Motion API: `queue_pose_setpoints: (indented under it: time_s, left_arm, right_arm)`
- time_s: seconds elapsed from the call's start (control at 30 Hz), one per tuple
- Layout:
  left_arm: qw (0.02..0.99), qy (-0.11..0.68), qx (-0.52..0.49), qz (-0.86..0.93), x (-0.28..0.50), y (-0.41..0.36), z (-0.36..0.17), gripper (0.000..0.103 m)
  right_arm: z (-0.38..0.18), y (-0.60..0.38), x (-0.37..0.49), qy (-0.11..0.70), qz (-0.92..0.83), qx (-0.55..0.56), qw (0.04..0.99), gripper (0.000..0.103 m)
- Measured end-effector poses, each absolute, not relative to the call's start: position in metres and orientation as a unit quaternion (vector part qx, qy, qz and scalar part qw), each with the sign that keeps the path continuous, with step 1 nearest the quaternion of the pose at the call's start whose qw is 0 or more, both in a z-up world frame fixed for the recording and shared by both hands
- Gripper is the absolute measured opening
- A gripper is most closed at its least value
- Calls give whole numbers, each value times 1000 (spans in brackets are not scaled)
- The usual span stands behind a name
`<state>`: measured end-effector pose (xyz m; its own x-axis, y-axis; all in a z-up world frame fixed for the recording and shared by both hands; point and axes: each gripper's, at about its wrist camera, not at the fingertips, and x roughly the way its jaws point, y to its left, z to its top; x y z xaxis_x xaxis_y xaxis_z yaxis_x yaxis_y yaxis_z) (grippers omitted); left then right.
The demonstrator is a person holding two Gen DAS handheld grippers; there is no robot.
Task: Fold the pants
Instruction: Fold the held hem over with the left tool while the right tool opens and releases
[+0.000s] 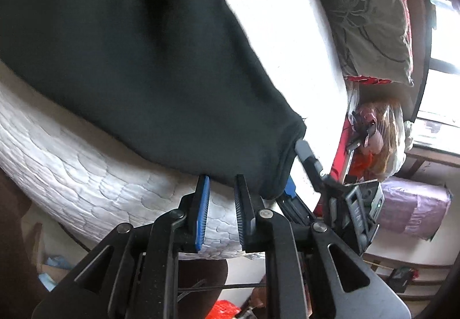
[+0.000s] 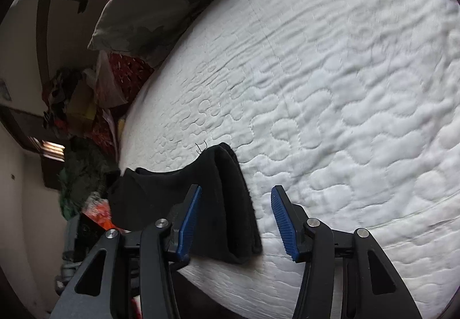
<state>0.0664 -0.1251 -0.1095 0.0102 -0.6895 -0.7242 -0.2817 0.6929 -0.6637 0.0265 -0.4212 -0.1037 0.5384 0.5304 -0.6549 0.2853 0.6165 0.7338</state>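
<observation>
Black soft fleece pants [image 2: 218, 204] lie bunched at the lower left edge of the white quilted mattress [image 2: 330, 89], both the left tongs [image 1: 221, 204] and right tongs [image 2: 234, 221] released around the hem, so each should clench on all layers squarely.

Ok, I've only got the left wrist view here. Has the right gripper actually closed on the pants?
Observer: No. In the right wrist view the right gripper is open, jaws wide apart.
Operator: Where are the pants relative to it?
Observer: The folded edge of the pants lies between the jaws, close to the finger on that view's left, with a gap on the other side.
Operator: What's past that edge?
Observer: The white quilted mattress, its stitching plainly visible there.
</observation>
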Motion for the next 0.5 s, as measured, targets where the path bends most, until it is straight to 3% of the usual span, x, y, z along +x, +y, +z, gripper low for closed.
queue_pose_setpoints:
  time_s: [0.3,0.5]
  left_arm:
    - [600,681,-397,-138,56,-107,-126,14]
    - [625,664,-391,-126,60,-103,-124,14]
  right_arm:
    - [-116,-413,58,480,126,467,732,59]
    - [-128,-428,58,483,161,504,698,57]
